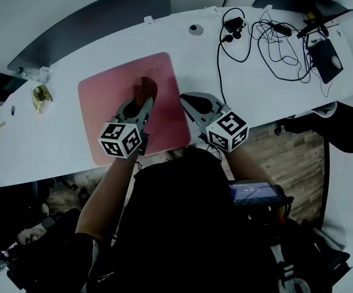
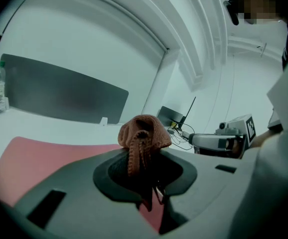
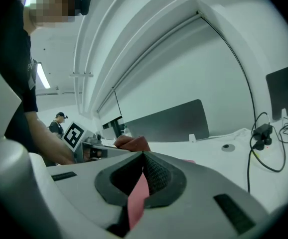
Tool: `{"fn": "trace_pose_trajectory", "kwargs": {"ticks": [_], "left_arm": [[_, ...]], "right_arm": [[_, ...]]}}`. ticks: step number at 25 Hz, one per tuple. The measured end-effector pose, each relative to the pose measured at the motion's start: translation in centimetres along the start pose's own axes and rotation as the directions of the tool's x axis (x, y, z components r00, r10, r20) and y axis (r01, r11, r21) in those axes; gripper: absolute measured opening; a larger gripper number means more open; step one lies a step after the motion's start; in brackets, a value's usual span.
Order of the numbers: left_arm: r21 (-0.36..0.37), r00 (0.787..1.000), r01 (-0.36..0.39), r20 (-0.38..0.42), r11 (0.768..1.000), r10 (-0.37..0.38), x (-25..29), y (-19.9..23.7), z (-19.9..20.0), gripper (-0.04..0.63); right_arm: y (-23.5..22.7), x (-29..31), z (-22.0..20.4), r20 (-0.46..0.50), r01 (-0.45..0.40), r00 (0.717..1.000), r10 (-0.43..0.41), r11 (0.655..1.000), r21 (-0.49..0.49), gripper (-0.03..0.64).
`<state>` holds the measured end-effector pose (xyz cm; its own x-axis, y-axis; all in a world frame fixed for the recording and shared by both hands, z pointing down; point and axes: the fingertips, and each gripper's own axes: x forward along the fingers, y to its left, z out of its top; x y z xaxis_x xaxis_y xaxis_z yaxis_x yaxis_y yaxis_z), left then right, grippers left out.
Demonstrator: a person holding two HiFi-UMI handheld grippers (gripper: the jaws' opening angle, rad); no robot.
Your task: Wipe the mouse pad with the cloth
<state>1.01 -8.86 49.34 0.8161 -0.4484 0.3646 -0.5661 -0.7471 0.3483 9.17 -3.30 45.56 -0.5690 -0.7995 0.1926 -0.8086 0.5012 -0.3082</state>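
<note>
Left gripper (image 1: 145, 102) clamped on the brown cloth (image 2: 144, 132) — bunched up past the jaws, over the upper right part of the pink mouse pad (image 1: 106, 99). Right gripper (image 1: 187, 101) at the pad's right edge — jaws brought together, pink showing through the slit beneath their tips.

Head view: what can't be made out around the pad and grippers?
- Cloth: in the head view, a blur and the left gripper partly cover it, so contact with the pad is unclear.
- Pad's near edge: in the head view, hidden by both grippers and the person's body.
- Right gripper: in its own view pink shows between the jaws; gripping the pad or just over it, cannot tell.
- Gold item: in the head view, too small and dim to identify.
</note>
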Motion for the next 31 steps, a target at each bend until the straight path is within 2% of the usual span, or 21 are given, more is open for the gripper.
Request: {"fn": "trace_pose_trajectory", "kwargs": {"ticks": [7,17,24,31], "left_arm": [[0.025,0.999,-0.030,0.035,0.999,0.029,-7.1,0.7,-1.2,0.089],[-0.018,0.998,-0.041,0.057,0.999,0.042,-14.9,0.7,-5.4,0.089],[-0.029,0.995,-0.067,0.071,0.997,0.068,-17.9,1.5,-7.2,0.091],[-0.028,0.997,-0.055,0.052,0.998,0.056,-20.2,0.9,-8.4,0.091]], "right_arm": [[4.9,0.6,-0.8,-0.017,-0.053,0.998,0.052,0.998,-0.038,0.025],[9.7,-0.3,-4.3,-0.059,-0.056,0.997,0.053,0.998,-0.042,0.025],[11.3,0.3,-5.1,-0.060,-0.061,0.997,0.057,0.996,-0.060,0.025],[14.4,0.0,-5.9,-0.072,-0.067,0.995,0.063,0.997,-0.048,0.025]]}}
